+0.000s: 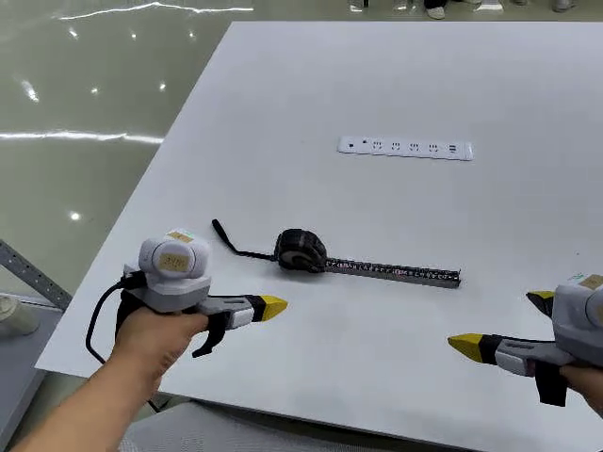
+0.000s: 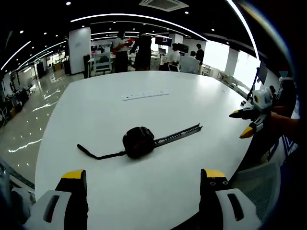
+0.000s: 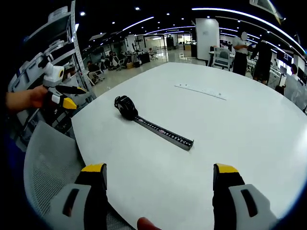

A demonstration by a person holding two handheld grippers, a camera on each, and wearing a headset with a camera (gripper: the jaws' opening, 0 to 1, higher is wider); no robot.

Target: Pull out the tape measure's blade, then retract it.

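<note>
A black tape measure (image 1: pixel 301 250) lies on the white table (image 1: pixel 396 75), with its blade (image 1: pixel 396 272) pulled out to the right and a black strap (image 1: pixel 229 243) trailing left. My left gripper (image 1: pixel 269 307) hovers open near the table's front edge, below and left of the case, holding nothing. In the left gripper view the case (image 2: pixel 139 142) lies ahead of the wide-apart left gripper (image 2: pixel 144 176). My right gripper (image 1: pixel 504 323) is open at the front right, short of the blade's end. From the right gripper (image 3: pixel 159 170) the blade (image 3: pixel 163 132) runs up to the case (image 3: pixel 125 106).
A white power strip (image 1: pixel 405 148) lies flat farther back on the table. The table's front edge runs just below both grippers. A grey mesh chair (image 3: pixel 48 163) stands by the near side. People stand far behind the table (image 2: pixel 129 48).
</note>
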